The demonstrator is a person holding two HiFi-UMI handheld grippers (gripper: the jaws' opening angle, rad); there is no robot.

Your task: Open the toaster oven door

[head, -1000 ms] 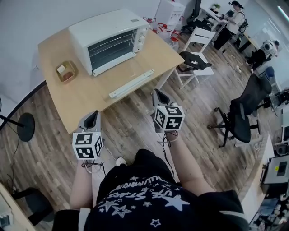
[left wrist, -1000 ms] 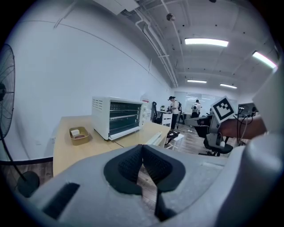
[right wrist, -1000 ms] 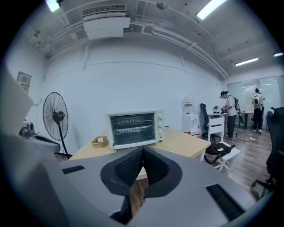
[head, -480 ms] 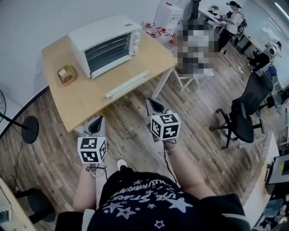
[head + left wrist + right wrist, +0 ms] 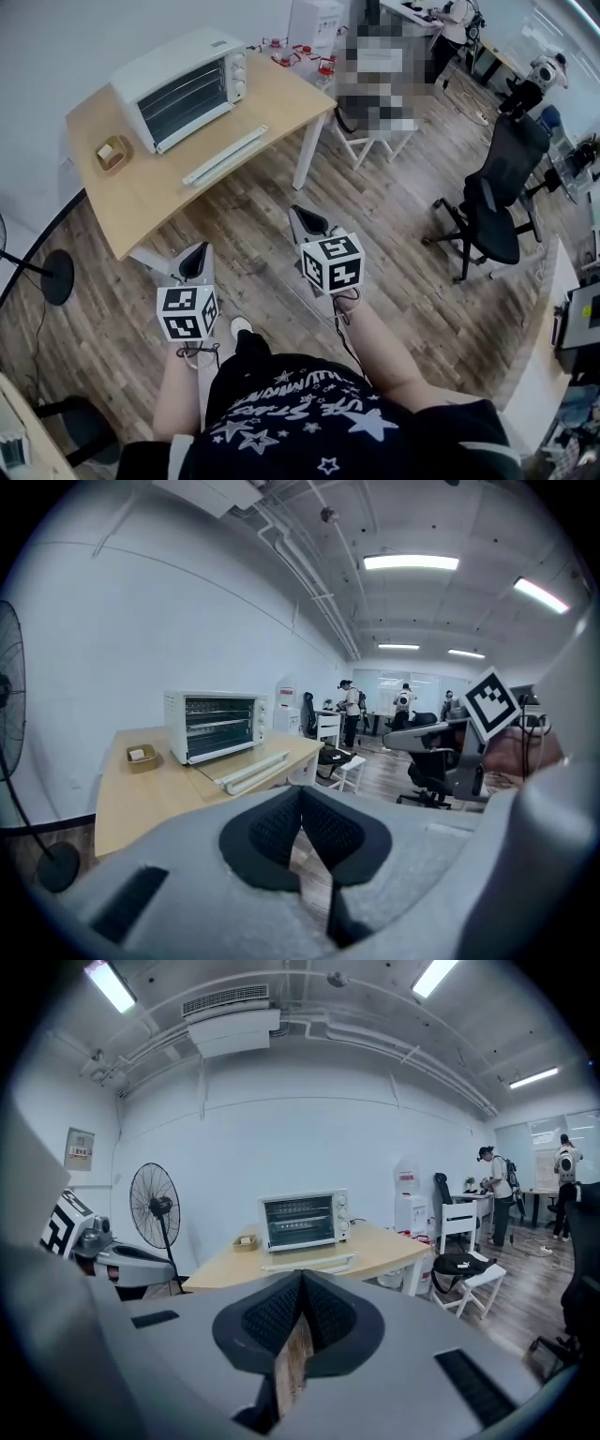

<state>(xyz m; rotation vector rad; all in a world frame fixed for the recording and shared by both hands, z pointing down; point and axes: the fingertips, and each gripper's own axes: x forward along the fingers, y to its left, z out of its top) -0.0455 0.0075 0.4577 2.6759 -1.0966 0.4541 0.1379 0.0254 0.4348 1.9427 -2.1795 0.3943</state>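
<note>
And the gap is widening; against a second ago the table (image 5: 155, 192) sits further up and to the left in the head view, and the toaster oven (image 5: 178, 86) has shrunk in both gripper views, so the person looks to be backing off across the wooden floor rather than closing in; the oven stands on the table's far corner by the wall, its glass door shut flat against the front, racks showing behind it, knobs at its right end; a small wooden tray (image 5: 112, 153) sits just beside it on the left and a long white bar (image 5: 225, 155) lies on the tabletop in front; the left gripper (image 5: 192, 264) hangs low over the floor with its jaws pressed together and nothing between them; the right gripper (image 5: 305, 222) is the same, pads closed on air, pointing roughly towards the table; my read is that the door handle is now well out of reach of either one, so from here the door can't be pulled down
</note>
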